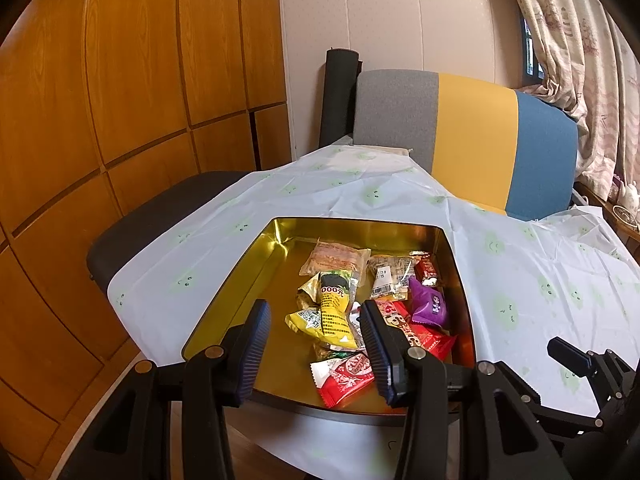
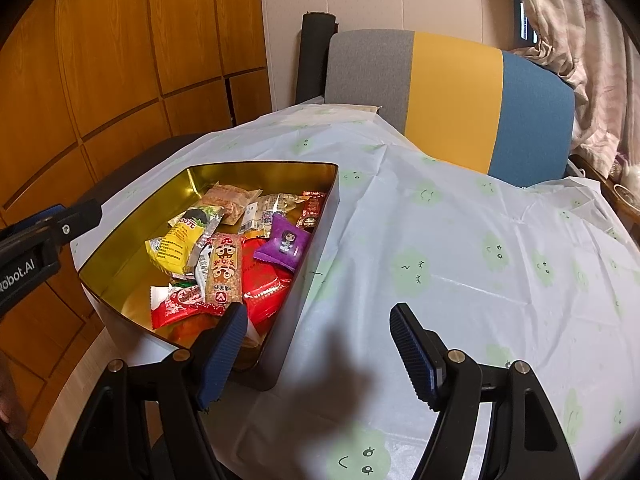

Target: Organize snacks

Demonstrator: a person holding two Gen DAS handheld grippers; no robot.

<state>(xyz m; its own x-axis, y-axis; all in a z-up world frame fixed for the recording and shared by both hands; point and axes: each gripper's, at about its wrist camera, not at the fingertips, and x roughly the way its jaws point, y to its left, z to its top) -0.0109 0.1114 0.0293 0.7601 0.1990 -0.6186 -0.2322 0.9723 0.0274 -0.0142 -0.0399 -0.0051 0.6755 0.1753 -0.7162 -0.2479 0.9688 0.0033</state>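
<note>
A gold-lined tin [image 1: 256, 264] sits on a table covered with a pale cloth [image 2: 460, 240] printed with green smiley faces. The snacks lie heaped inside the tin, mostly toward its right side: a yellow packet [image 1: 334, 316], a purple packet [image 1: 432, 306], a red-and-white packet [image 1: 344, 376], a long orange-patterned bar [image 2: 225, 276] lying across a flat red packet [image 2: 264, 284], and some clear-wrapped pieces [image 1: 334, 260] at the far end.

The left gripper [image 1: 316, 356] hangs over the near edge of the tin with its jaws partly apart; packets show in the gap, but the pads press on none of them, so it holds nothing. The right gripper [image 2: 316, 356] stands wider open and empty, its left finger [image 2: 220, 352] over the tin's near right corner and the other finger over bare cloth to the right of the tin.

Behind the table stands a chair [image 2: 452, 96] with a grey, yellow and blue back, with wooden panelling [image 1: 120, 100] on the left and a curtain [image 1: 576, 40] on the right.
</note>
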